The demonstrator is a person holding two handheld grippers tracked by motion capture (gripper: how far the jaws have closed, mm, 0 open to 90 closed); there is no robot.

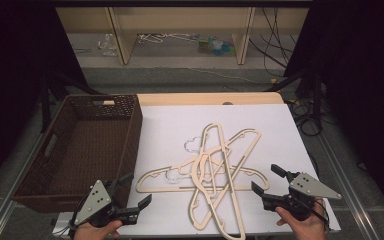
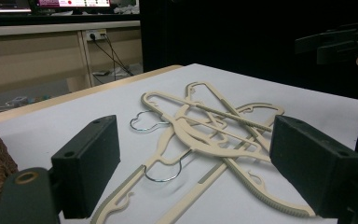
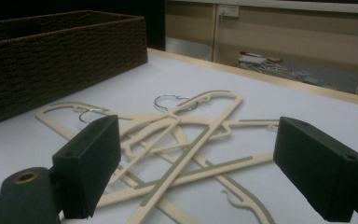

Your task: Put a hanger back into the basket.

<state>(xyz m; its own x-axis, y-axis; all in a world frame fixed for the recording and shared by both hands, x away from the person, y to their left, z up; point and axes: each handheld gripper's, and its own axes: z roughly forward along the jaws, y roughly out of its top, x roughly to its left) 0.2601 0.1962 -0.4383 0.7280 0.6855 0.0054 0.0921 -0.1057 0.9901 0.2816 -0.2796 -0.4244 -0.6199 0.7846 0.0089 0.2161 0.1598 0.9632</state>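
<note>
A pile of cream hangers [image 1: 215,175] is lying crossed on the white sheet [image 1: 275,125], just right of the one brown basket [image 1: 87,145]; about four hangers seem to be overlapping there, though the tangle is making an exact count uncertain. Two wire hooks [image 1: 192,145] are showing, both poking out on the side of the pile toward the basket. The basket is sitting at the sheet's left edge, its near corner close to the left gripper [image 1: 130,197]. Two grippers are hovering at the near edge of the sheet, one on each side of the pile. The left gripper is sitting in the person's left hand [image 1: 97,231], between basket and pile, its jaws pointing right toward the hangers and standing wide apart with nothing between them. The right gripper [image 1: 269,181] is sitting in the right hand [image 1: 305,227], on the far side of the pile from the basket, its jaws pointing left toward the hangers, likewise spread wide and gripping nothing.
</note>
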